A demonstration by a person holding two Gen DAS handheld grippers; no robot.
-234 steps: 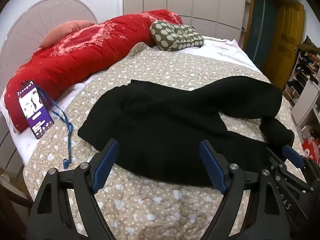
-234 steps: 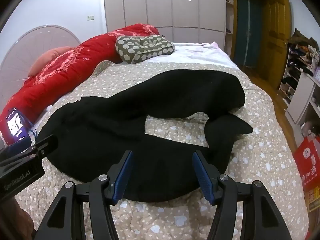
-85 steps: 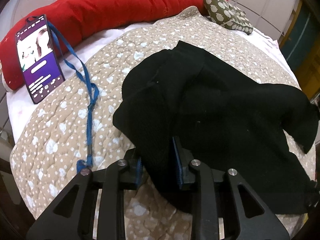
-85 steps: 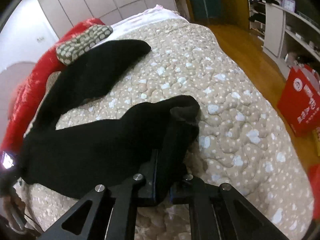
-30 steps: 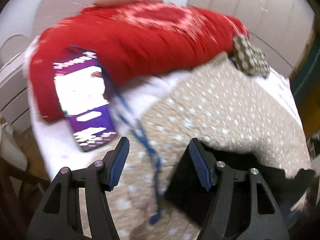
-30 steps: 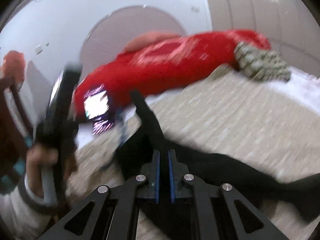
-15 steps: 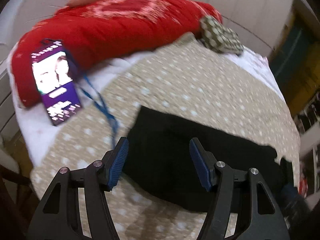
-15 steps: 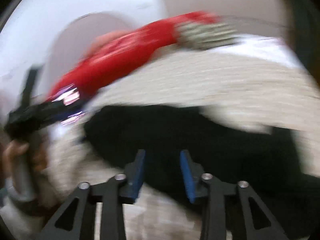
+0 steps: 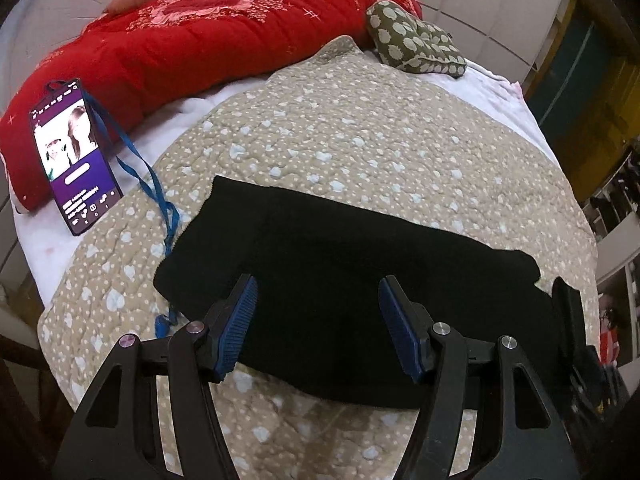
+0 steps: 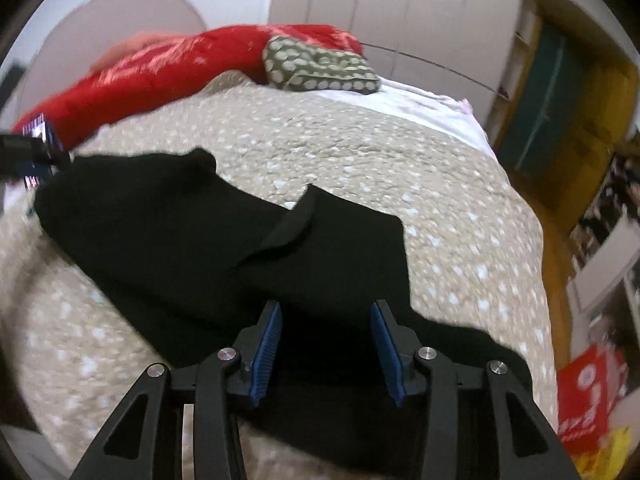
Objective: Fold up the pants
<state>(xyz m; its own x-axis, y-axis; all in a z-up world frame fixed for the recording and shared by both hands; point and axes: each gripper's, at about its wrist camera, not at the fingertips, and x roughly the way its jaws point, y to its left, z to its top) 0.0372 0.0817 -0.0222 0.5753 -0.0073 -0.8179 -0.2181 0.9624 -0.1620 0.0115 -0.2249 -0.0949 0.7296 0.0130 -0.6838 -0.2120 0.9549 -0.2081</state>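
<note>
black pants (image 9: pixel 340 288) lying folded across the beige quilt (image 9: pixel 360 140) | left gripper (image 9: pixel 316 322) hovering spread, nothing pinched | right gripper (image 10: pixel 326 340) just been opening, empty | only left view showing phone (image 9: pixel 74 156) | only right view showing upturned cuff (image 10: pixel 292 228)

free: bare quilt (image 9: pixel 360 136) beyond the pants (image 9: pixel 340 280) — open to the far edge | blocked: red duvet (image 9: pixel 192 36) and spotted cushion (image 9: pixel 416 42) along the headboard side | clutter: phone (image 9: pixel 74 156) and lanyard (image 9: pixel 156 192) left of the pants

Left hand-held gripper (image 9: pixel 316 304) gapes; right hand-held gripper (image 10: pixel 325 330) just spread, both empty.
</note>
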